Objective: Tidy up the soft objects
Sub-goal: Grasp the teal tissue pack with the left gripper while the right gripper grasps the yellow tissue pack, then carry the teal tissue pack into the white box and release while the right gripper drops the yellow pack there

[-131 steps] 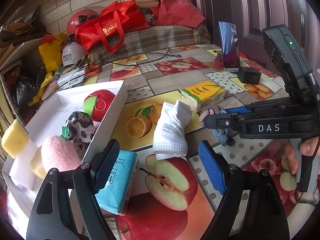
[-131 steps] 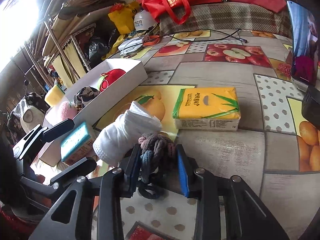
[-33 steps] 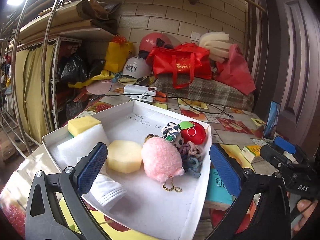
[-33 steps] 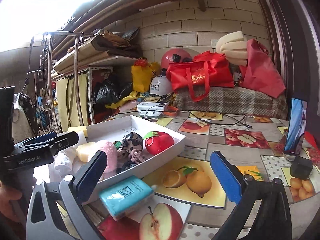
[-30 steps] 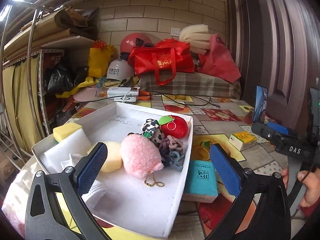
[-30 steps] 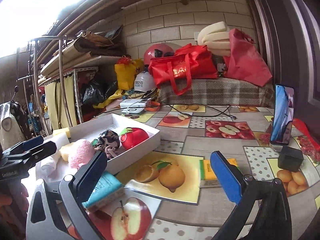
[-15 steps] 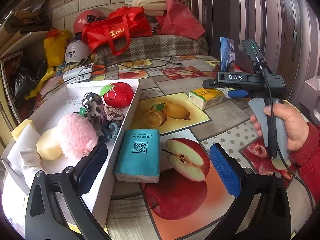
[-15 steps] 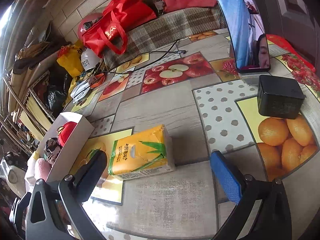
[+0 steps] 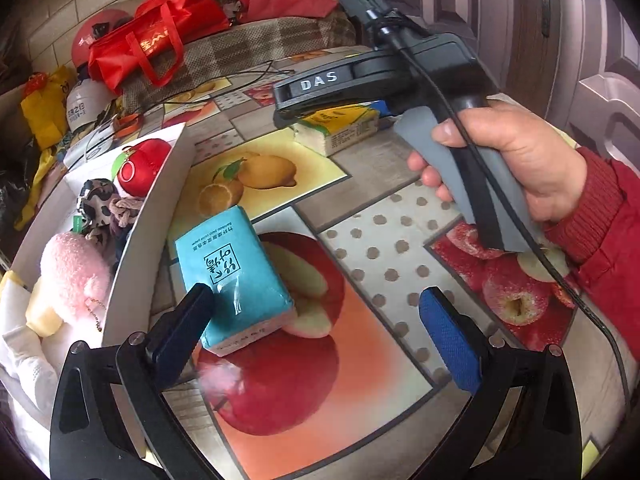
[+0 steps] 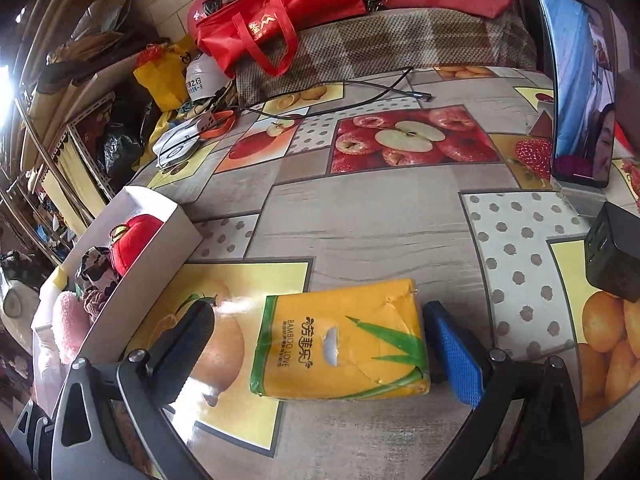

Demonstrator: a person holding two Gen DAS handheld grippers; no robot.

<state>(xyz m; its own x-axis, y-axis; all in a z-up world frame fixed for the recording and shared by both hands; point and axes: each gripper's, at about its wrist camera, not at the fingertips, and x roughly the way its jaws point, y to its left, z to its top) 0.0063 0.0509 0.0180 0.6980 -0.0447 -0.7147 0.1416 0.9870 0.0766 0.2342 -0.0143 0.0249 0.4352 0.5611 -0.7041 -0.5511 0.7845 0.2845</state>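
right wrist view: right tool (image 10: pixel 320 344) with fingers spread wide on either side of the yellow tissue pack (image 10: pixel 340 344), which lies flat on the worktop (image 10: pixel 360 224); blue pad just beside the pack's right end, black finger apart from its left end. left wrist view: left tool (image 9: pixel 316 324) also spread apart, empty, its left finger over the near corner of the teal tissue pack (image 9: pixel 230 276), which lies just beside the white box (image 9: pixel 156 208) at the worktop's left edge. box holds a pink plush (image 9: pixel 72 268), a red apple plush (image 9: pixel 136 166) and a leopard-print scrunchie (image 9: pixel 94 200).
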